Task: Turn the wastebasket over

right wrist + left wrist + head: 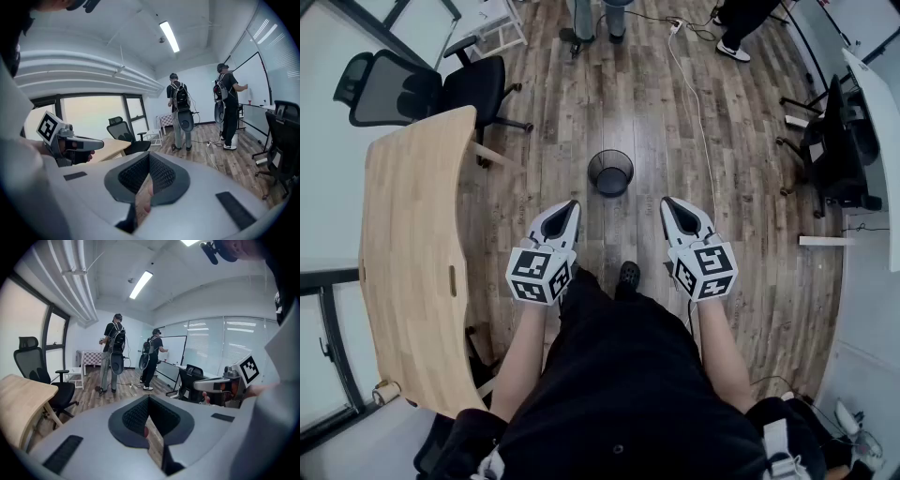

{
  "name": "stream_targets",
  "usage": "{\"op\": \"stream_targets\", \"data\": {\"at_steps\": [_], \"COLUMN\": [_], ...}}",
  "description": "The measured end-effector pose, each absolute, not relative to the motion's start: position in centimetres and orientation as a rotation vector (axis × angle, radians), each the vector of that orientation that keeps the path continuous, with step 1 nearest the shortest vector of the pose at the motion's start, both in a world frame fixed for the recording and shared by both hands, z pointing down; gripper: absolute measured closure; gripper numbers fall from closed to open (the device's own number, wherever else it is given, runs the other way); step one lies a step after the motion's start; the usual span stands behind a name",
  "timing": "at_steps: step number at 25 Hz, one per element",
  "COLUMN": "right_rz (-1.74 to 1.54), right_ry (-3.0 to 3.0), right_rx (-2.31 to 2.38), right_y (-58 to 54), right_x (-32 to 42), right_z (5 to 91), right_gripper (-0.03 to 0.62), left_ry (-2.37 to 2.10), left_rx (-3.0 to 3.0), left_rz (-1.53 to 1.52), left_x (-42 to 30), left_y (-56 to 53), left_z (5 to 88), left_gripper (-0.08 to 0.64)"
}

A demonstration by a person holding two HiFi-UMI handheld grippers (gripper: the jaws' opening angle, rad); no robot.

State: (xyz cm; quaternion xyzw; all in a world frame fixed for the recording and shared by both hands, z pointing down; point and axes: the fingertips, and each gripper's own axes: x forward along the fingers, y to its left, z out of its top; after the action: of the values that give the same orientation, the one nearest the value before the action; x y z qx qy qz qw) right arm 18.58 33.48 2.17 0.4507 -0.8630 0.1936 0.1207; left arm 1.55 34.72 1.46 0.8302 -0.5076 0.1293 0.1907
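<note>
Dark trousers [628, 375] of the person fill the head view's 6 o'clock. From the left come a wooden table [412, 253] at 9 o'clock, then the left gripper [571, 206], its jaws clenched on nothing. The wastebasket [610, 172], a black mesh one, stands upright on the plank floor [750, 187] with its mouth up. It sits just above frame centre, ahead of both grippers and apart from them, the left at its 7 o'clock. At its 5 o'clock is the right gripper [668, 203], its jaws also pressed together and empty.

By this layout the task looks unstarted: nothing has touched the basket, and the approach, the grasp and the flip are all left.

Only the head view shows the wastebasket. Both gripper views look over it into the room, which the head view mostly crops: two standing people [112, 352] wearing backpacks, ceiling lights [140, 284] and a glass wall [220, 343]. Each gripper view also catches the other gripper from the side.
</note>
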Motion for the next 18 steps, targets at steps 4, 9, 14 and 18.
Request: {"op": "stream_targets", "data": {"at_steps": [4,9,14,18], "right_rz": [0.540,0.545,0.552,0.685], "right_ry": [-2.524,-2.526,-2.545,-2.600], "right_rx": [1.318,1.312,1.308,1.269], "right_y": [34.3,35.6,36.0,36.3], "right_x": [18.5,18.3,18.2,18.0], "right_z": [1.9,2.0,1.8,1.6], "right_gripper": [0.560,0.560,0.560,0.560], "left_ry": [-1.414,-1.384,-1.376,-1.385], "left_rx": [2.314,2.314,2.305,2.289], "left_rz": [0.339,0.334,0.316,0.311], "left_x": [1.6,1.7,1.5,1.3], "left_y": [35.4,36.7,37.2,37.3], "left_z": [1.4,1.5,1.7,1.8], "left_gripper": [0.543,0.543,0.543,0.543]}}
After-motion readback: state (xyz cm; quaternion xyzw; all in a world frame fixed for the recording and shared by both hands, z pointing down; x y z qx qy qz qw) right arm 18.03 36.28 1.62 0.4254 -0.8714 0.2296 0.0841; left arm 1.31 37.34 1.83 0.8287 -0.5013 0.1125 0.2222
